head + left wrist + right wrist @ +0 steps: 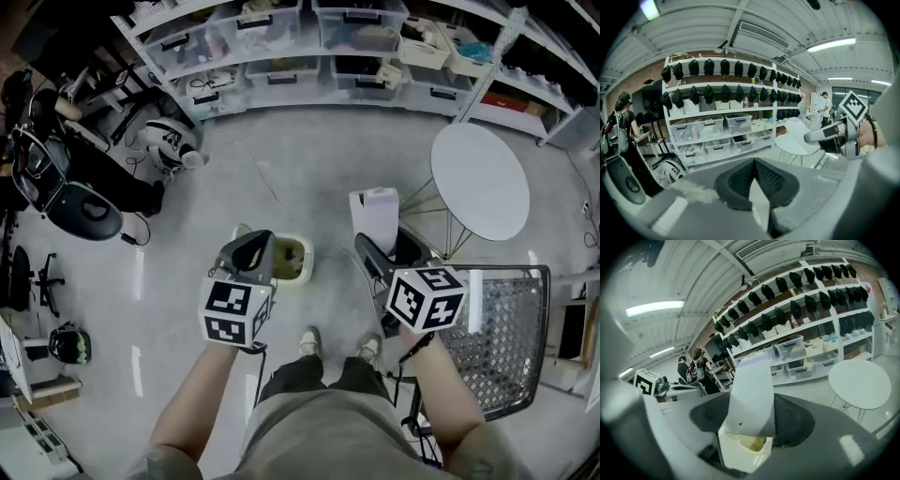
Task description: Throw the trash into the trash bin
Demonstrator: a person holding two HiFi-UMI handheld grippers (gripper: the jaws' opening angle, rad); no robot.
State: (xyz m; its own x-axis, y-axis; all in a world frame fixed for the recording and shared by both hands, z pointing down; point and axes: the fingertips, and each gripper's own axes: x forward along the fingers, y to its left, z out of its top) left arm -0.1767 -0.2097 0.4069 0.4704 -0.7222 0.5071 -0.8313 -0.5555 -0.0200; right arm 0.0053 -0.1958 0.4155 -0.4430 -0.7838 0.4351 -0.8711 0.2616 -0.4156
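Observation:
A cream trash bin (307, 269) stands open on the floor just ahead of the person's feet, between the two grippers. My right gripper (380, 246) is shut on a white paper carton (374, 214), which sticks up past the fingertips. In the right gripper view the carton (752, 397) sits between the dark pads (794, 420), with the bin (743, 453) below it. My left gripper (257, 247) hangs over the bin's left side. Its pads (776, 180) meet at the tips with nothing held.
A round white table (480, 180) stands ahead to the right, and a metal mesh cart (502, 328) is close at the right. Shelves with plastic bins (309, 37) line the far wall. A black chair (80, 208) and a helmet (69, 343) are at the left.

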